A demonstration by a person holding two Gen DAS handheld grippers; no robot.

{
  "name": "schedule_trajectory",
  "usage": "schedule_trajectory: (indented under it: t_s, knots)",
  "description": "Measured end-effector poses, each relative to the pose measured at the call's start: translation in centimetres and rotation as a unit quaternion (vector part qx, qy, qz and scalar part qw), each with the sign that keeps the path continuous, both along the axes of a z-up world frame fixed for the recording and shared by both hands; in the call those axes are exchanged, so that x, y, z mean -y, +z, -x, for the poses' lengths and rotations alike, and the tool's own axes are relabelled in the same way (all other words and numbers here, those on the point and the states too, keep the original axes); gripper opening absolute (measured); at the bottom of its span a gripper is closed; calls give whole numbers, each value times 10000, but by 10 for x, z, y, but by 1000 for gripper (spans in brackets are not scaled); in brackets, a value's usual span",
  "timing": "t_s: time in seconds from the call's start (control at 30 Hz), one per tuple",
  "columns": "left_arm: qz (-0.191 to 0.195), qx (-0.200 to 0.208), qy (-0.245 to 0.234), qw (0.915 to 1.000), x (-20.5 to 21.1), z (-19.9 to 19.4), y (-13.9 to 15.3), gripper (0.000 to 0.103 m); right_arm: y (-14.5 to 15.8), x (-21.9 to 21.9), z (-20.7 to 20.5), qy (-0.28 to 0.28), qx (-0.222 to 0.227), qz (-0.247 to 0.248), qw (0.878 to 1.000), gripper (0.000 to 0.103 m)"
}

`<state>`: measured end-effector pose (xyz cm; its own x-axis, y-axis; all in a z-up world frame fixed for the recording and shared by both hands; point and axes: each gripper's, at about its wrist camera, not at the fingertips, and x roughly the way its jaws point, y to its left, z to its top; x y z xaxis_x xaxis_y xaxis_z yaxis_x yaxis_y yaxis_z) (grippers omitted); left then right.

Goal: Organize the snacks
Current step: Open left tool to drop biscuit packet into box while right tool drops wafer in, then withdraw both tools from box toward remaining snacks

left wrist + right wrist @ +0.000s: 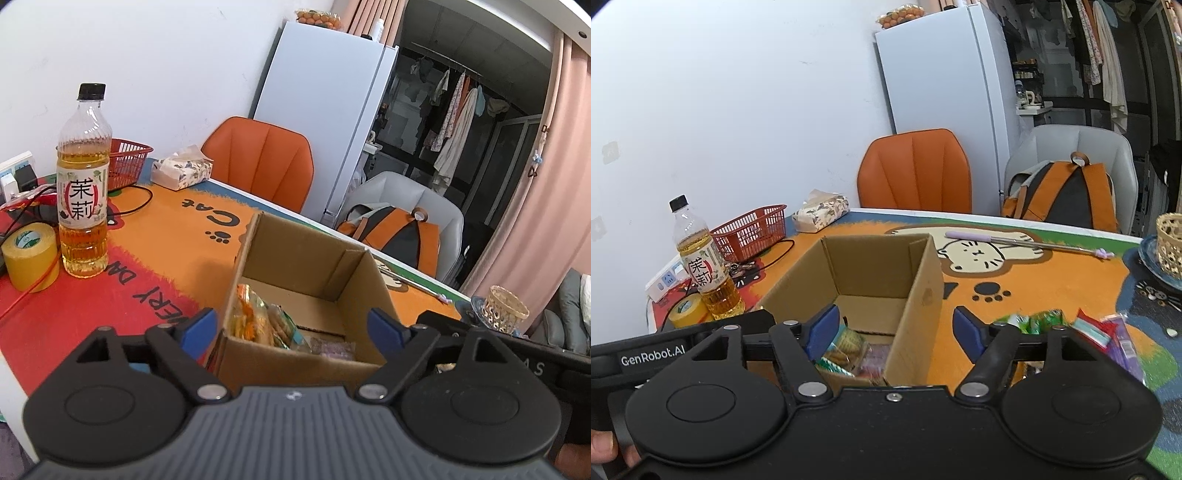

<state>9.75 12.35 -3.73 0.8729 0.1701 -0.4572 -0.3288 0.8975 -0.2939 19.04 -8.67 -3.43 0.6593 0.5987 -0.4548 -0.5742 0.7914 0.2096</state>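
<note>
Hovering released and empty, the left gripper (291, 326) and right gripper (892, 328) flanked the open box (306, 258) holding crinkly snack packets (258, 321); more packets (1071, 325) lay right, bottle (84, 184) and tape (31, 254) left.

Both views are bright and evenly lit by indoor light. Shadows on the bench (155, 236) are soft. Fisheye distortion bends the fridge (945, 74) and the picture edges. The snack packets (1071, 325) look slightly blurred; the far room is dim.
</note>
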Motion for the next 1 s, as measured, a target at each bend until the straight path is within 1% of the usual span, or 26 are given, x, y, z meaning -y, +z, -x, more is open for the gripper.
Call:
schedule_trajectory:
  t_s: [0.1, 0.23, 0.4, 0.7, 0.83, 1.0]
  knots:
    - [-71, -42, -8, 10000, 6, 2, 1, 95, -2, 10, 2, -89, -65, -73, 9999, 78]
    - [-73, -94, -21, 9999, 12, 5, 0, 97, -7, 23, 3, -214, -186, -127, 9995, 80]
    - [-73, -154, -87, 9998, 21, 6, 0, 98, -9, 39, 7, -322, -214, -199, 9991, 84]
    - [-97, -146, -235, 9996, 39, 9, 3, 99, -7, 58, 14, -450, -209, -264, 9984, 86]
    - [-115, -154, -334, 9993, 45, 9, 2, 99, -8, 67, 18, -506, -208, -269, 9981, 89]
    - [-112, -179, -454, 9987, 54, 10, 1, 99, -10, 80, 20, -618, -242, -279, 9974, 89]
